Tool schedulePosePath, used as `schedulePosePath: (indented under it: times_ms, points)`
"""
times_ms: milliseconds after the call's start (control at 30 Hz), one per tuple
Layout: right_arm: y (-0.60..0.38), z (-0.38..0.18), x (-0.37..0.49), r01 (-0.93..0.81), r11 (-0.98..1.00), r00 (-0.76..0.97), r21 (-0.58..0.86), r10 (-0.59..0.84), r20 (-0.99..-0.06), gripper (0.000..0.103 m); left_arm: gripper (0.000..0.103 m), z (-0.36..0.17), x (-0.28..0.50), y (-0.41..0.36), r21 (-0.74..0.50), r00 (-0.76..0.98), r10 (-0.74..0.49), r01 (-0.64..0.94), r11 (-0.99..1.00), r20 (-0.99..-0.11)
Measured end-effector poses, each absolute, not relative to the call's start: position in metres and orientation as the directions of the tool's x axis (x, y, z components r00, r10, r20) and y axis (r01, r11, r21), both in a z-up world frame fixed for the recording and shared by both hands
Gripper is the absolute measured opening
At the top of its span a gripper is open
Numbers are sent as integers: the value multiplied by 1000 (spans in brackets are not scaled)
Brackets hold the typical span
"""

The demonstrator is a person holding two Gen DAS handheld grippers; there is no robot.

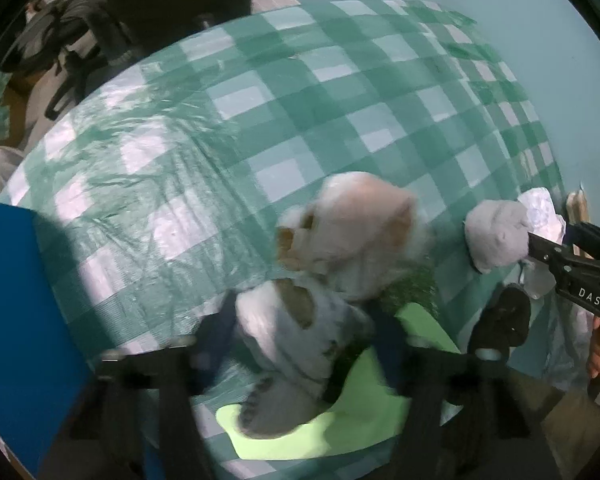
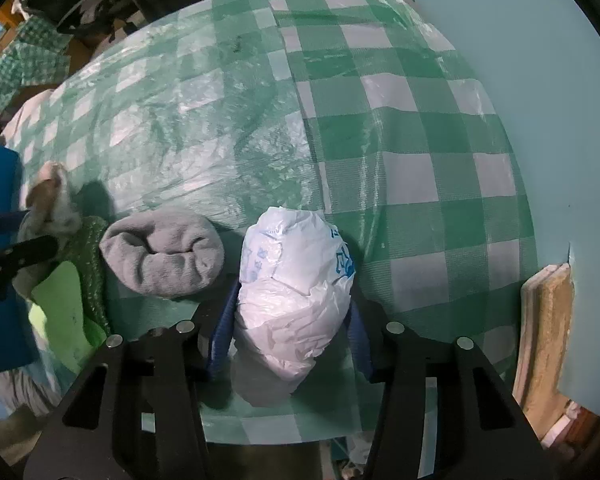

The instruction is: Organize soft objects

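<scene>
A white plush toy (image 1: 296, 332) with brown patches lies over a lime-green sheet (image 1: 380, 404). My left gripper (image 1: 300, 338) points down at it, its blue pads against the toy's two sides. The picture is blurred there. A crumpled white plastic bag (image 2: 296, 280) with blue print sits between the blue pads of my right gripper (image 2: 292, 332), which press on its sides. A rolled grey cloth (image 2: 164, 256) lies just left of the bag on the green checked tablecloth (image 2: 420, 152). The left wrist view shows the grey roll (image 1: 496, 236) too, beside the right gripper's black finger.
A blue box (image 1: 12, 320) stands at the table's left edge. Green bubble wrap (image 2: 94, 248) lies by the lime sheet. A small black item (image 1: 504, 320) rests near the grey roll. A wooden board (image 2: 544, 332) leans on the pale blue wall at right. Dark bags sit beyond the far left corner.
</scene>
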State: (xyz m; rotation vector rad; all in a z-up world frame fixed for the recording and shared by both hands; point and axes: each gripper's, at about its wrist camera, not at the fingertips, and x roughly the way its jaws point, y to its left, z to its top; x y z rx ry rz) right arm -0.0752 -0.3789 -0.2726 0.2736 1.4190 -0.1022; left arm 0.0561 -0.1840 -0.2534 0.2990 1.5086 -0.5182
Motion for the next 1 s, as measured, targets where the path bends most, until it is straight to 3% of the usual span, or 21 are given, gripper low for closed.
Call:
schedulePosePath:
  times_ms: [400,1000]
  points:
    - [-370,-247,-74,211,971,187,112,72,-980,48,49,-223,63,-165,-215,-1,-239,442,871,-971]
    - [-352,-189,-56,113,986,274,119,84,-958,48,47,-156,52,-134,-206,114,-276,416,886,-954]
